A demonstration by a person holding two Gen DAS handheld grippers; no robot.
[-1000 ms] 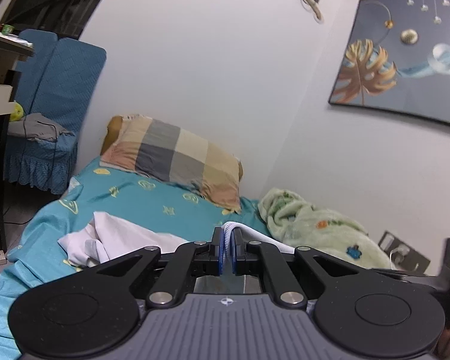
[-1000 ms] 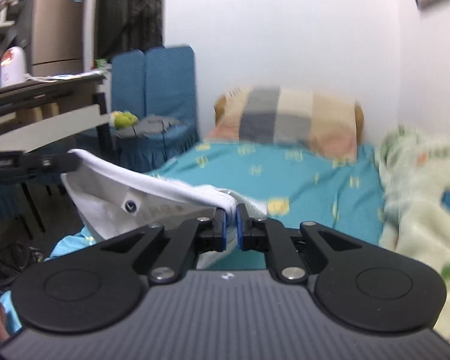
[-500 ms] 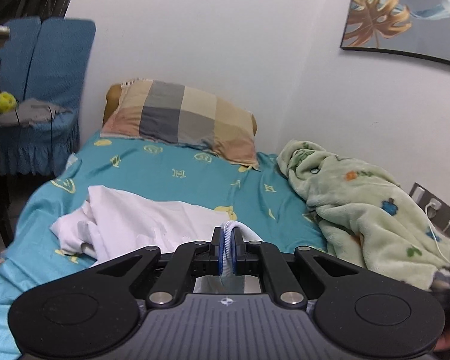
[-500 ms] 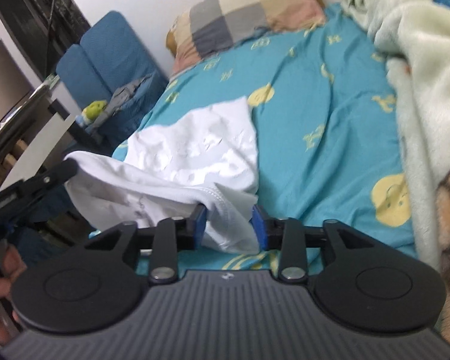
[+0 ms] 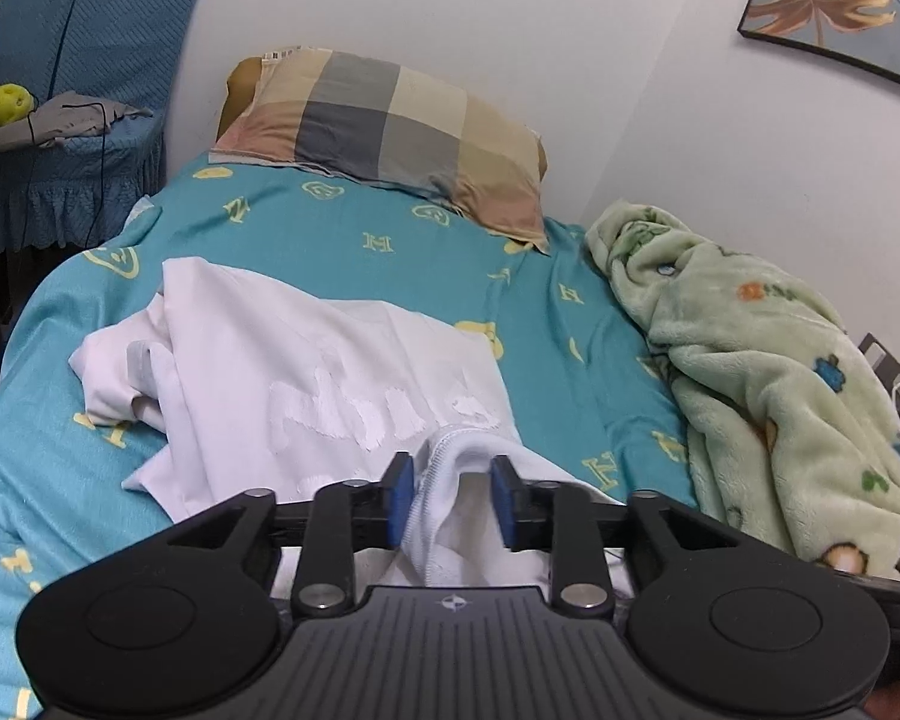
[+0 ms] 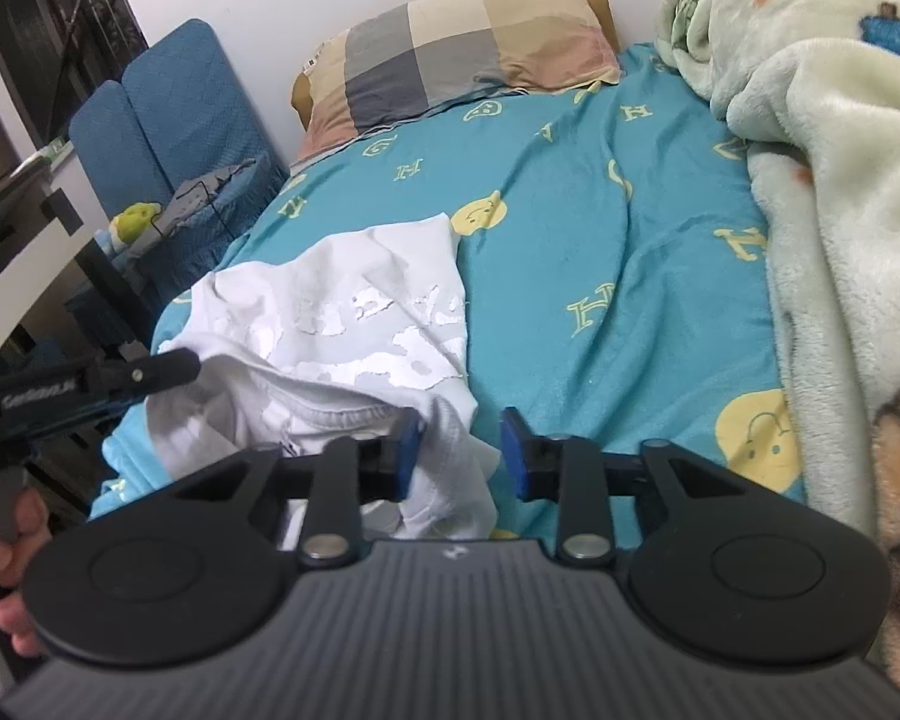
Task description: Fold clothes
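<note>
Teal bed [image 5: 342, 252], white shirt [image 5: 306, 378] crumpled, left tongs [image 5: 453, 495] and right tongs [image 6: 461, 453] level, spread apart

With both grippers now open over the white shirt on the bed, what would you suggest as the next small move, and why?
Probably draw both grippers back off the cloth. The left gripper and right gripper both stand open, and the white shirt lies rumpled on the bed sheet, one hem fold between the left fingers, so it needs regrasping.

Looking forward along each gripper's fingers from low and close over the bed's near end, facing the pillow [image 5: 384, 126] at the far wall. Sharing the white shirt [image 5: 306, 378] just ahead, the teal sheet [image 6: 576, 210] and the green blanket [image 6: 840, 150] rightward.
</note>
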